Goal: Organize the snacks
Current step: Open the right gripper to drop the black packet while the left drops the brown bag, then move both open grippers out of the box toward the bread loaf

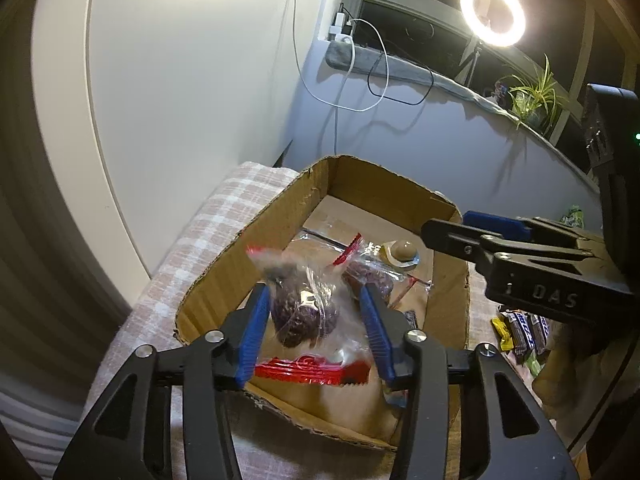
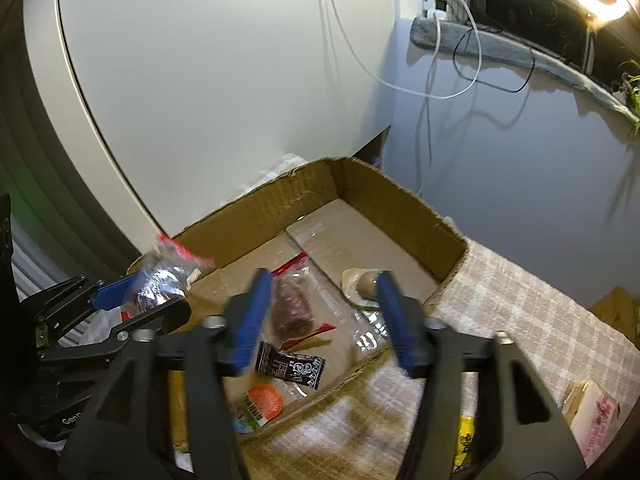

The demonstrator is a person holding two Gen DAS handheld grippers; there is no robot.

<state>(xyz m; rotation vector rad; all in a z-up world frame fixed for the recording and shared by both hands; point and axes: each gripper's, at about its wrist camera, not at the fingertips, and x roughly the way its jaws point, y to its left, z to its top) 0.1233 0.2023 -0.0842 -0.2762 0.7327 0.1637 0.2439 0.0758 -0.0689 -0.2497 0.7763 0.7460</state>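
A brown cardboard box (image 1: 280, 216) sits on a checked cloth; it also shows in the right wrist view (image 2: 400, 216). My left gripper (image 1: 316, 300) is shut on a clear red-edged snack bag (image 1: 304, 312) with a dark purple snack, held over the box's near left part; the bag also shows in the right wrist view (image 2: 160, 280). My right gripper (image 2: 320, 280) is open and empty above the box; it shows in the left wrist view (image 1: 448, 228) at the box's right wall. Inside lie another clear bag with a dark snack (image 2: 292, 308), a black packet (image 2: 290, 368), an orange-lidded cup (image 2: 262, 402) and a round tan snack (image 2: 362, 282).
Chocolate bars (image 1: 524, 332) and a yellow packet (image 1: 502, 332) lie on the cloth right of the box. A pink packet (image 2: 596, 416) and a yellow packet (image 2: 466, 440) lie near the right gripper. A white wall, cables and a ring light (image 1: 492, 12) stand behind.
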